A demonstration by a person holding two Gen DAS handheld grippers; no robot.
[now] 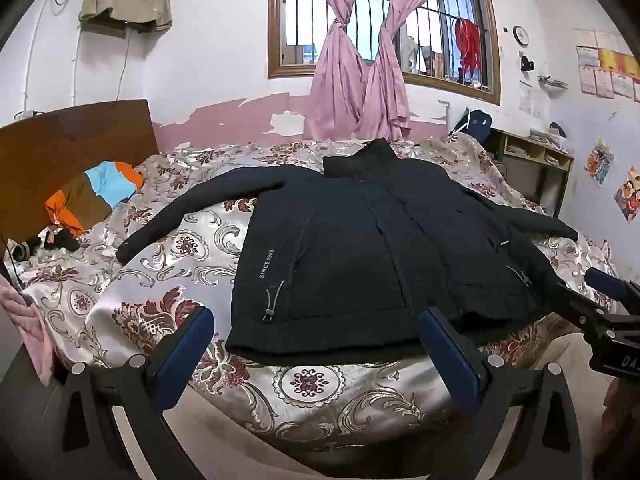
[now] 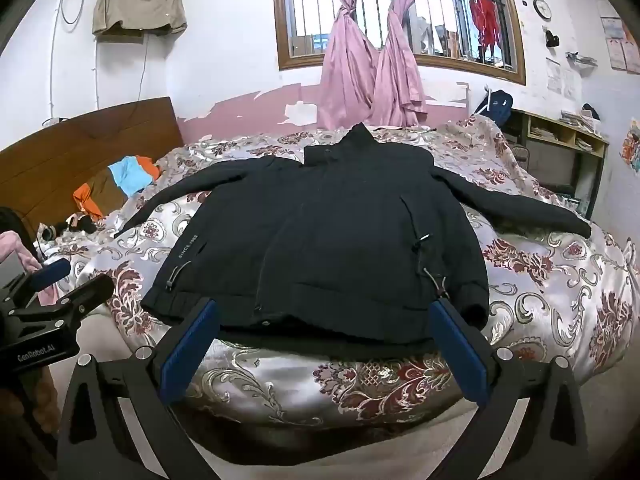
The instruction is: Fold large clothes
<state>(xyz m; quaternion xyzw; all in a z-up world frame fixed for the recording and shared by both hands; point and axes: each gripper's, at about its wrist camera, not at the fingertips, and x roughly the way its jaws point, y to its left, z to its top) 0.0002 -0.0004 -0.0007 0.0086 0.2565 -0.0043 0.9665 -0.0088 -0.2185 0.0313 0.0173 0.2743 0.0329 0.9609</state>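
Observation:
A large black jacket (image 1: 360,248) (image 2: 328,240) lies flat and front-up on the bed, collar toward the window, both sleeves spread out to the sides. White lettering runs along its left front panel. My left gripper (image 1: 316,320) hovers open just short of the hem, nothing between its blue pads. The right gripper (image 2: 324,312) is open too, above the hem's near edge and empty. Each gripper shows at the edge of the other's view: the right gripper (image 1: 612,320) and the left gripper (image 2: 48,292).
The bed carries a shiny floral bedspread (image 1: 304,384) (image 2: 540,280). A wooden headboard (image 1: 76,140) stands at the left, with an orange, blue and brown garment (image 1: 96,196) beside it. Pink curtains (image 1: 360,80) hang at the barred window. A low shelf (image 2: 560,152) stands at the right.

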